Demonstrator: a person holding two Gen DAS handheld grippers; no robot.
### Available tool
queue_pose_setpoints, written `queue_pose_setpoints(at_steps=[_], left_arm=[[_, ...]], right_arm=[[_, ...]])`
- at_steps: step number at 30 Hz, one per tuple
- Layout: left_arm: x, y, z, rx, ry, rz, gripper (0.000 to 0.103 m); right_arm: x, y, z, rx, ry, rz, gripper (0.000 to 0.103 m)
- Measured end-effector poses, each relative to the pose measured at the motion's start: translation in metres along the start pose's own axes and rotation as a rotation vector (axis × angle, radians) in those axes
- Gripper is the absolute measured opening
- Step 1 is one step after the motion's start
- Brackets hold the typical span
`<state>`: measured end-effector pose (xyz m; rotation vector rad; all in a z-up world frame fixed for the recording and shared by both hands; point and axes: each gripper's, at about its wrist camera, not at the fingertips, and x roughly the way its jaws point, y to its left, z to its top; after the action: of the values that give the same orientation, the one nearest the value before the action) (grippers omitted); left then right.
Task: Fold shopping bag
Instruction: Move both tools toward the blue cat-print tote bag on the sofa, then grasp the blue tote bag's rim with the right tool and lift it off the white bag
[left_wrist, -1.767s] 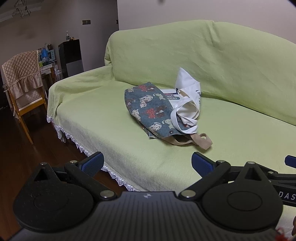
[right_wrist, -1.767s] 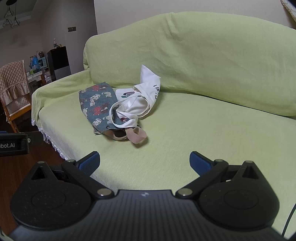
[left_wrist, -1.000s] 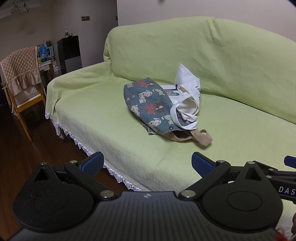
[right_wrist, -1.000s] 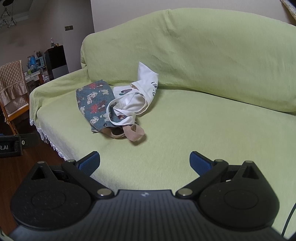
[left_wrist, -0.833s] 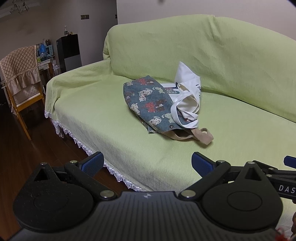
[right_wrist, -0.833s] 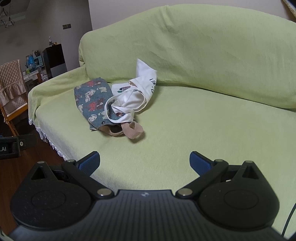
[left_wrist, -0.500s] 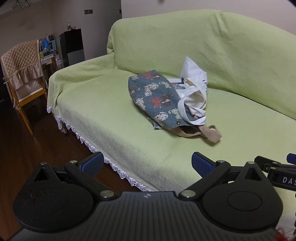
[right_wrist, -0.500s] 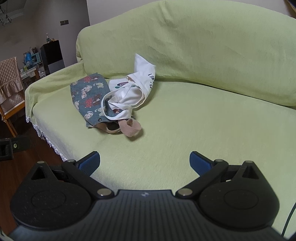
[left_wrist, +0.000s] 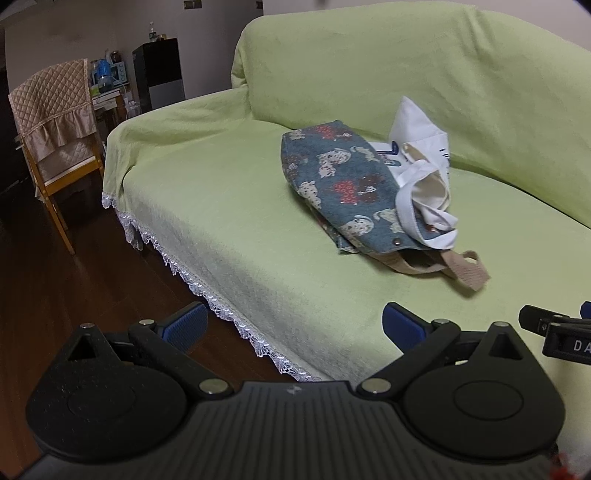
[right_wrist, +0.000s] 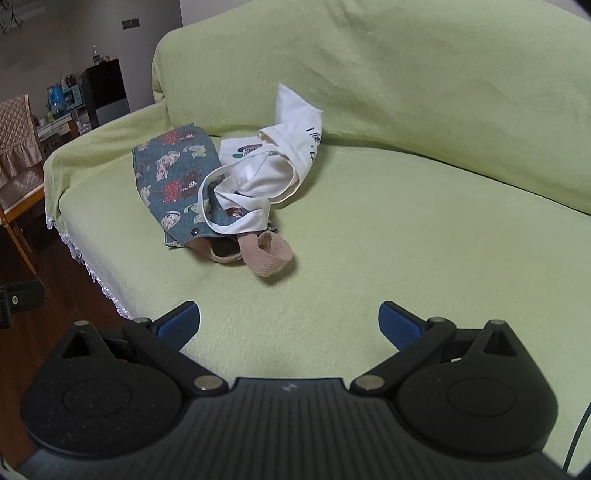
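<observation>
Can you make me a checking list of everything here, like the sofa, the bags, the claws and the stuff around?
Surface: sofa under a green cover, lace along its front edge.
Job's things: blue patterned bag lies flat; white tote bag crumpled, partly on it; tan strap sticks out in front.
Clutter: nothing seen.
Claws: left claw and right claw open, empty, short of the bags.
Cables: one thin cable at the right view's edge.
Surroundings: wooden chair, black cabinet, dark wood floor.

Matt cloth bags (right_wrist: 177, 181) lie on a soft cloth-covered sofa (right_wrist: 406, 229).
</observation>
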<state>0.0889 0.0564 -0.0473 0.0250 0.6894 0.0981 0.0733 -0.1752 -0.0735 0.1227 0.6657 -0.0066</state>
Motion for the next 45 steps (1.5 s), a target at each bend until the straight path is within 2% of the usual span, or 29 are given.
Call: queue_pose_setpoints(at_steps=[6, 10, 13, 16, 17, 18, 19, 21, 22, 25, 30, 32, 33, 34, 35, 36, 38, 41, 43, 45], left_arm=[[0.03, 0.011, 0.005, 0.0, 0.033, 0.025, 0.102], [0.044, 0.018, 0.008, 0.019, 0.037, 0.054, 0.102], [0.053, 0.025, 0.009, 0.031, 0.038, 0.074, 0.102], [0.063, 0.03, 0.01, 0.031, 0.046, 0.077, 0.102], [0.066, 0.032, 0.011, 0.031, 0.049, 0.076, 0.102], [0.069, 0.034, 0.011, 0.031, 0.05, 0.076, 0.102], [0.072, 0.034, 0.012, 0.03, 0.051, 0.077, 0.102], [0.077, 0.035, 0.014, 0.029, 0.052, 0.077, 0.102], [0.08, 0.035, 0.015, 0.029, 0.053, 0.078, 0.102], [0.084, 0.038, 0.016, 0.026, 0.059, 0.08, 0.102], [0.089, 0.034, 0.015, 0.027, 0.07, 0.073, 0.102], [0.089, 0.031, 0.015, 0.032, 0.071, 0.069, 0.102], [0.088, 0.03, 0.014, 0.037, 0.069, 0.068, 0.102], [0.087, 0.029, 0.014, 0.041, 0.067, 0.068, 0.102], [0.086, 0.029, 0.014, 0.042, 0.065, 0.067, 0.102], [0.085, 0.029, 0.014, 0.039, 0.062, 0.065, 0.102], [0.081, 0.03, 0.013, 0.032, 0.056, 0.062, 0.102], [0.074, 0.025, 0.013, 0.03, 0.039, 0.052, 0.101], [0.066, 0.014, 0.012, 0.05, 0.018, 0.017, 0.101], [0.058, 0.0, 0.011, 0.073, -0.004, -0.025, 0.101]], right_arm=[[0.035, 0.012, 0.011, -0.034, 0.037, 0.01, 0.102], [0.059, 0.025, 0.014, -0.109, 0.053, 0.044, 0.102], [0.072, 0.038, 0.012, -0.204, 0.037, 0.083, 0.102], [0.079, 0.054, 0.006, -0.318, -0.027, 0.143, 0.098], [0.081, 0.061, 0.004, -0.369, -0.054, 0.161, 0.093], [0.083, 0.068, 0.001, -0.425, -0.081, 0.18, 0.08], [0.086, 0.076, -0.001, -0.485, -0.105, 0.188, 0.073], [0.098, 0.092, -0.006, -0.612, -0.128, 0.184, 0.04], [0.105, 0.1, -0.007, -0.67, -0.134, 0.176, 0.035], [0.127, 0.114, -0.01, -0.812, -0.175, 0.138, 0.032], [0.157, 0.134, -0.02, -1.106, -0.314, 0.003, 0.032], [0.173, 0.138, -0.028, -1.243, -0.336, -0.07, 0.032], [0.181, 0.139, -0.031, -1.301, -0.34, -0.106, 0.03], [0.186, 0.139, -0.031, -1.322, -0.339, -0.125, 0.024], [0.189, 0.138, -0.027, -1.32, -0.336, -0.133, 0.003], [0.188, 0.137, -0.02, -1.285, -0.328, -0.114, 0.004], [0.17, 0.132, 0.003, -1.139, -0.325, -0.035, 0.003], [0.128, 0.119, 0.045, -0.866, -0.335, 0.102, 0.004], [0.096, 0.1, 0.077, -0.644, -0.329, 0.196, 0.004], [0.065, 0.077, 0.103, -0.475, -0.322, 0.247, 0.004]])
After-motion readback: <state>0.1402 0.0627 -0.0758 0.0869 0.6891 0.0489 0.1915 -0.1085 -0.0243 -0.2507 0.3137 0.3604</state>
